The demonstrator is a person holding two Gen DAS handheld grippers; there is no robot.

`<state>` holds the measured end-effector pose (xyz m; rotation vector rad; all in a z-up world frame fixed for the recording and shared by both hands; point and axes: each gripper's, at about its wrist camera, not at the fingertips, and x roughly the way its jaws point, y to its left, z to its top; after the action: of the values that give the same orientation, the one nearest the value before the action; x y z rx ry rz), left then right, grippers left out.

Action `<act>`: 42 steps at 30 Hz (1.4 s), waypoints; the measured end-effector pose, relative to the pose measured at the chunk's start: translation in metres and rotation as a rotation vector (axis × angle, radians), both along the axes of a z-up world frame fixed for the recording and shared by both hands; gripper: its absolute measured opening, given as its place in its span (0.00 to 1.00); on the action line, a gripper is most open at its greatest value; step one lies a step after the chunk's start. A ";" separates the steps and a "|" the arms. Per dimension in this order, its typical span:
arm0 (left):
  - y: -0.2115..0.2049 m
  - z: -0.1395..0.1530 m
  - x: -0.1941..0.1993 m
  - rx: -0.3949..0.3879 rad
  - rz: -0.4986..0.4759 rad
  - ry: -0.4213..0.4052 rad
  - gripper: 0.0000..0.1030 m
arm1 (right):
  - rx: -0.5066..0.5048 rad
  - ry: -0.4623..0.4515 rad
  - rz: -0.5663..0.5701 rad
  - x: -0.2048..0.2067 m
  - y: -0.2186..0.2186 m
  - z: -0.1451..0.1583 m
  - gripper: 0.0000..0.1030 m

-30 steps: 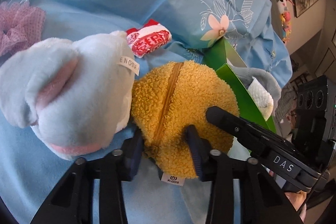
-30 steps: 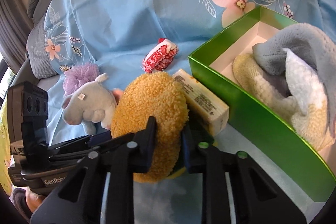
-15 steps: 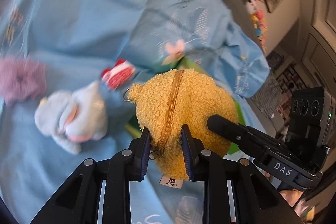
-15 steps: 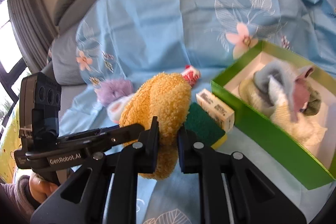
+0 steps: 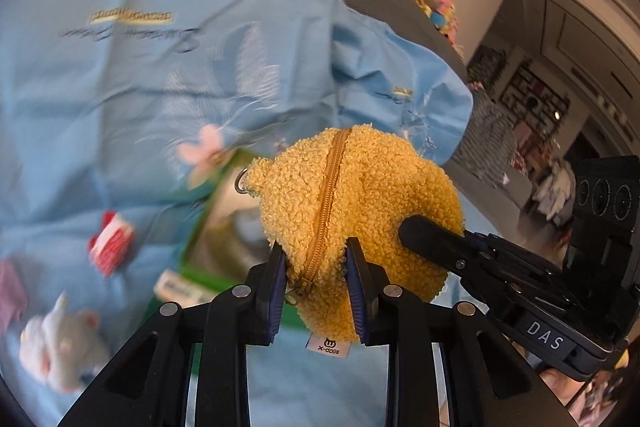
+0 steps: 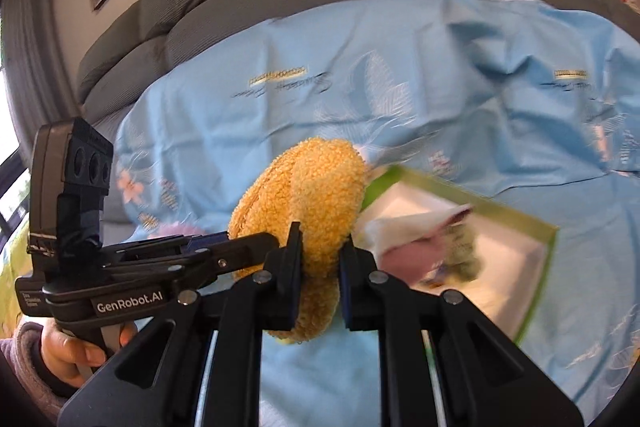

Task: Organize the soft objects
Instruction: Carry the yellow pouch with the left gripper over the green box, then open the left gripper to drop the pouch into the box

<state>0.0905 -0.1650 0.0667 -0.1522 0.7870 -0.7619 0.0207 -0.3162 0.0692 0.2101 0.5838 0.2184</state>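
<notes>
Both grippers pinch the yellow fuzzy pouch, held up above the blue sheet: the left gripper beside its zipper, the right gripper on its lower edge. To do this well, I'd carry it level over the green box, then let go low inside.

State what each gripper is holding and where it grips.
Both hold the yellow plush pouch: the left gripper pinches its lower edge across the zipper end; the right gripper pinches its lower side edge.
</notes>
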 end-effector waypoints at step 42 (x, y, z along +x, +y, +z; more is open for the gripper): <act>-0.030 -0.039 0.024 0.362 0.142 -0.037 0.92 | -0.063 0.239 -0.299 0.014 -0.093 -0.060 0.99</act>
<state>0.1146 -0.1949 0.0274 0.1298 0.8563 -0.4769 0.0346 -0.4091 0.0092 0.2617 0.7863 -0.1164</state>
